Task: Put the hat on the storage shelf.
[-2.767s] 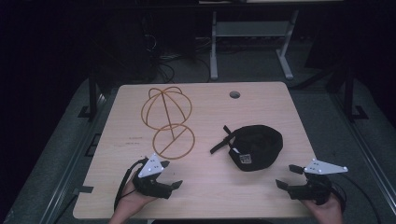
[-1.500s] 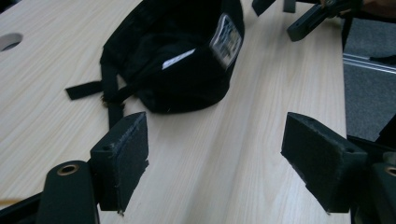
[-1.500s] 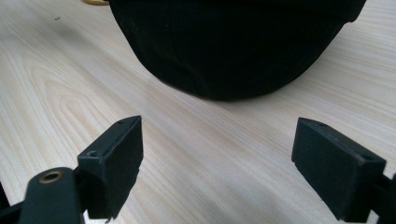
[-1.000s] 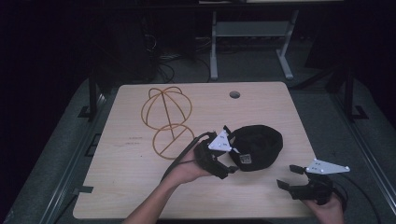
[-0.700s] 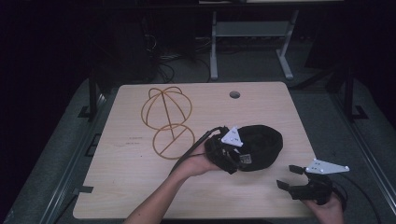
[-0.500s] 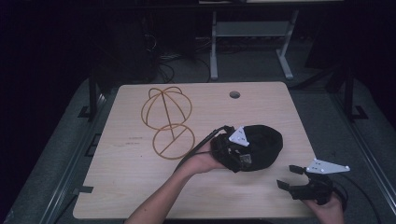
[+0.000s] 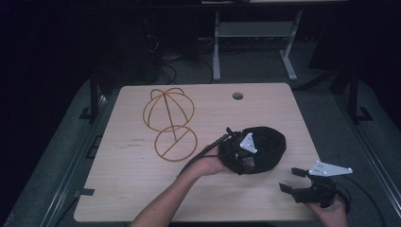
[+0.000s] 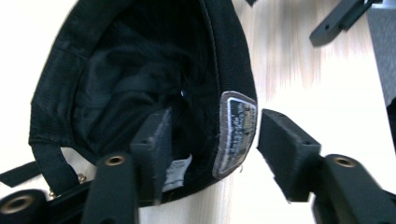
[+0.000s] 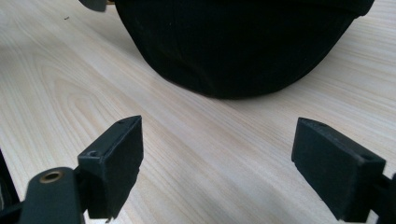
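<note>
Cap [image 7: 267,146] is the fixed mark on the wooden table [image 7: 132,184]: black, upturned so its lining faces up, lying toward the right half of the top. In the left gripper view the cap [image 8: 140,84] shows its dark inside, a grey woven label stitched on the band, and a strap end trailing at its lower left.

At the cap's near left edge sits the left gripper [image 7: 236,153], held by a hand reaching in from the bottom. Its jaws straddle the cap's band, one inside the crown and one outside by the label; they have just been closing, yet a gap remains on the outer side, and whether the inner pad already touches the cloth is hard to judge, so call it not yet pinched.

Well to the cap's near right rests the right gripper [image 7: 295,182], jaws spread wide with bare wood between them, pointing toward the cap's rounded crown [image 9: 243,46].

Left of the cap, just beyond the left hand, stands a golden wire cap stand [image 7: 169,123].
</note>
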### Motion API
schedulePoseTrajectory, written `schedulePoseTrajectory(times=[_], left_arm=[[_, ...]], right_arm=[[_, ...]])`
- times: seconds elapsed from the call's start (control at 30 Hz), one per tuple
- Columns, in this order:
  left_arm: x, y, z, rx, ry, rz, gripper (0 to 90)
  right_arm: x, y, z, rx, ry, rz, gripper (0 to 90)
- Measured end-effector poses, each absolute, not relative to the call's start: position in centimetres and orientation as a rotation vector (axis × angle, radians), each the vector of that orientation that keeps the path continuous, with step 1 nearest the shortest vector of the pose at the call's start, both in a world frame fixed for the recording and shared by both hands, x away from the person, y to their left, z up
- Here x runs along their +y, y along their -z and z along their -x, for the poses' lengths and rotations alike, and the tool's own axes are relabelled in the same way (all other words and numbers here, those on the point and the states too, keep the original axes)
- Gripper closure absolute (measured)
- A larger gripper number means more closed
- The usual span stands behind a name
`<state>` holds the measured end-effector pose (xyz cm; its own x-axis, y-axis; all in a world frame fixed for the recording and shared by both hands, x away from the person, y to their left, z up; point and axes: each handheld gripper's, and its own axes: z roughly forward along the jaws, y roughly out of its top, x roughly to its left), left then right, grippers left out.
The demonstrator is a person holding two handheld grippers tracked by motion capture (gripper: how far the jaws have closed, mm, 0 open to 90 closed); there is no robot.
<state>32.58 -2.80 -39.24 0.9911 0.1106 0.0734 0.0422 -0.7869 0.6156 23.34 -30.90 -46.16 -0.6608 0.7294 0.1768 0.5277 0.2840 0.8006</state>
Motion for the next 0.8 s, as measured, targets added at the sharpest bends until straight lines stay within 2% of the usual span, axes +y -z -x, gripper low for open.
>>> schedulePoseTrajectory(times=[0.27,0.53,0.8], left_arm=[[-2.91,39.46,-32.28,0.046,-0.099,-2.484,69.5],[-3.19,39.67,-32.57,0.047,-0.051,-2.475,78.1],[-2.9,38.95,-32.53,0.05,-0.028,-2.461,80.5]], right_arm=[[-30.59,46.24,-23.37,2.35,-1.305,-1.145,16.2],[-30.32,46.32,-23.33,2.349,-1.293,-1.15,16.4],[-30.26,46.17,-23.38,2.324,-1.324,-1.159,16.4]])
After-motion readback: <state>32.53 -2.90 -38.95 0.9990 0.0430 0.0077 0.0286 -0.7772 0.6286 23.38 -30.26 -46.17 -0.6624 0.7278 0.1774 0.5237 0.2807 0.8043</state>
